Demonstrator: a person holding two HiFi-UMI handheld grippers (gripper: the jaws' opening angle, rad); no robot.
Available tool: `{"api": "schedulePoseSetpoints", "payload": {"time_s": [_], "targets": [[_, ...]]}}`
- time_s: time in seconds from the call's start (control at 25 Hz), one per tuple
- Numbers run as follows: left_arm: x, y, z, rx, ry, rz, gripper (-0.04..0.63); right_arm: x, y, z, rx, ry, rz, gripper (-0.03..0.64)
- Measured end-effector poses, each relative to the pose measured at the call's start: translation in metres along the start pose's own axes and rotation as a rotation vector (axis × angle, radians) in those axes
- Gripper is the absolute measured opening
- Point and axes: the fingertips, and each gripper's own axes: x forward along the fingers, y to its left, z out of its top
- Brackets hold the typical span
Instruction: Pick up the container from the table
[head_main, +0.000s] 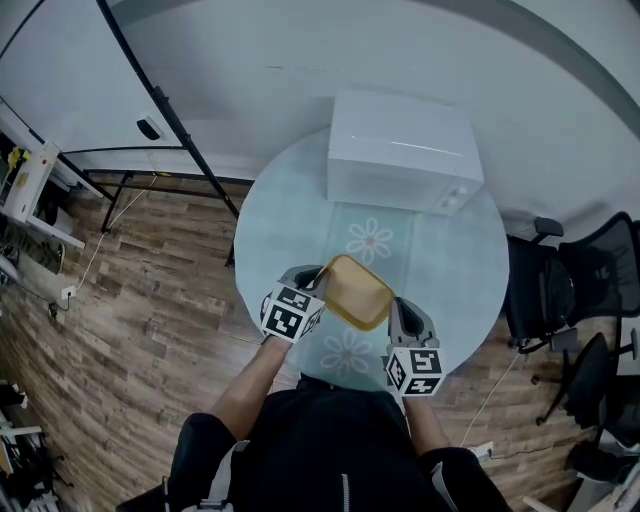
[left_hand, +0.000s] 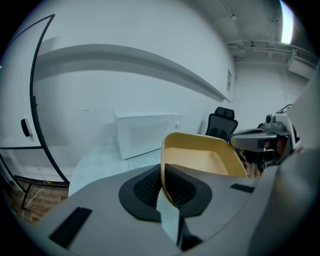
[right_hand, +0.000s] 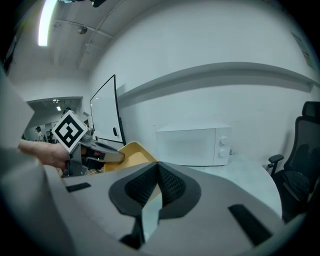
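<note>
The grey left gripper (head_main: 316, 284), with a black-and-white marker cube on its back, has its 2 black-padded jaws pressed together on the left rim of the yellow shallow plastic container (head_main: 356, 291) and points forward and somewhat downward. The grey right gripper (head_main: 399, 311), with a like cube, has its 2 jaws clamped on that container's right rim. The bare left forearm (head_main: 243, 388) and right forearm (head_main: 428, 425) reach forward from the torso, 1 on each side of the container.
</note>
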Motion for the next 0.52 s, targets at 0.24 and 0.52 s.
{"api": "schedulePoseSetpoints", "payload": {"time_s": [0.24, 0.52], "targets": [[0.0031, -0.0004, -0.0027, -0.005, 0.004, 0.001, 0.021, 0.0004, -0.0042, -0.0008, -0.004, 0.003, -0.004, 0.025], [0.0055, 0.0005, 0.0005, -0.010, -0.001, 0.003, 0.021, 0.0014, -0.0070, 0.0039, -0.011, -0.003, -0.006, 0.023]]}}
